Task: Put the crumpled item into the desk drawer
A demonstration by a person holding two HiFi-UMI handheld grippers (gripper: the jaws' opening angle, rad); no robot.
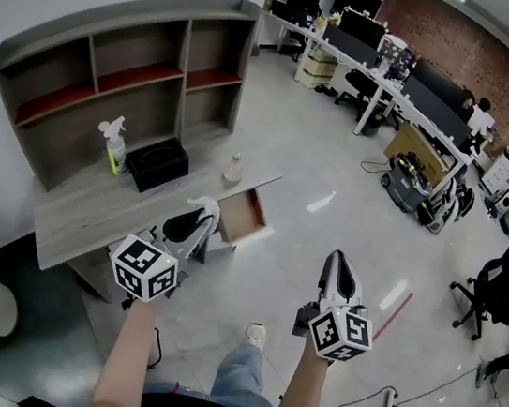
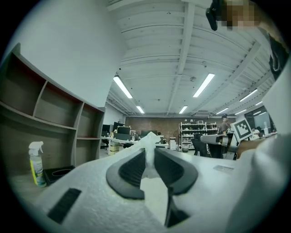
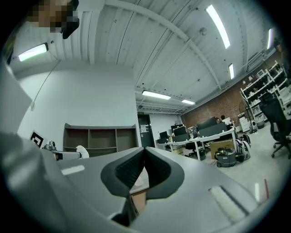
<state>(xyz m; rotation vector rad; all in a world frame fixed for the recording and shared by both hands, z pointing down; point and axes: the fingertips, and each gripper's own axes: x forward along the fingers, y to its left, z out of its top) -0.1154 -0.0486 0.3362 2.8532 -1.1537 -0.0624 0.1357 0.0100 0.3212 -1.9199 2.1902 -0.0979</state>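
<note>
The crumpled item (image 1: 207, 204) is a white wad pinched at the tip of my left gripper (image 1: 197, 217), which is shut on it just in front of the desk (image 1: 83, 210). In the left gripper view the wad (image 2: 150, 139) bulges up between the dark pads (image 2: 132, 169). The desk drawer (image 1: 245, 217) stands pulled open at the desk's right end, right beside the wad. My right gripper (image 1: 340, 259) hovers over the floor, right of the drawer, with its jaws shut together on nothing (image 3: 144, 152).
A spray bottle (image 1: 114, 147), a black box (image 1: 157, 164) and a small bottle (image 1: 233, 170) stand on the desk under a grey shelf unit (image 1: 113, 72). Office desks and chairs (image 1: 499, 282) fill the right. A power strip (image 1: 388, 399) lies on the floor.
</note>
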